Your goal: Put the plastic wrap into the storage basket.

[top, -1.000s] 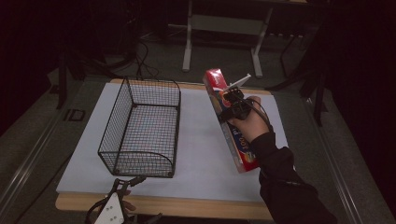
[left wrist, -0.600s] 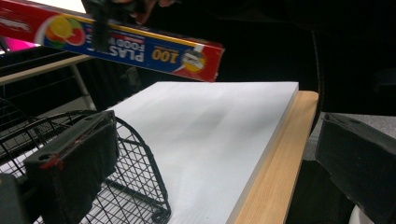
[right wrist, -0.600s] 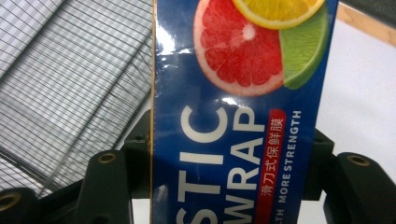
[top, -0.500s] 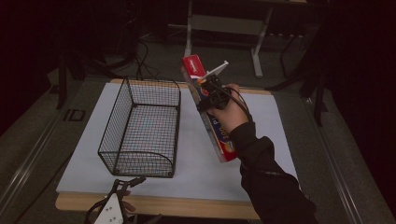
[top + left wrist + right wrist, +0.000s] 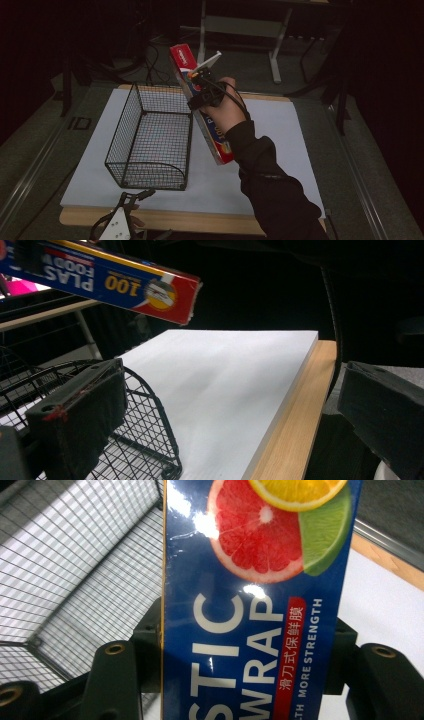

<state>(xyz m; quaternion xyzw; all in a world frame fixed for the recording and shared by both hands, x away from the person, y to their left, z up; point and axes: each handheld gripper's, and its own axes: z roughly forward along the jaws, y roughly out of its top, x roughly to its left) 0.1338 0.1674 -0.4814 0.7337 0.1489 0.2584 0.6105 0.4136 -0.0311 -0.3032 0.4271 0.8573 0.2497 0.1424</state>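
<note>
Your right gripper point(image 5: 202, 90) is clamped across the long blue and red cardboard box of plastic wrap point(image 5: 207, 122), its black jaws pressing the box's two long sides, as the right gripper view shows with the citrus print and white lettering point(image 5: 255, 605) standing between them. You hold the box in the air, tilted, its red end up and away from you and its lower end near your dark sleeve point(image 5: 272, 185). It hangs just beside the right wall of the black wire basket point(image 5: 150, 135), above the white board point(image 5: 280, 145) that covers the wooden table point(image 5: 200, 220). The basket stands on the left half of that board with its open top facing up. Your left gripper point(image 5: 120, 220) sits at the near edge of the table, in front of the basket, with its jaws spread apart and nothing between them. From the left gripper view, the box's red end point(image 5: 165, 292) shows overhead, above the basket's curved rim point(image 5: 145, 390) and the bare board beyond it.
</note>
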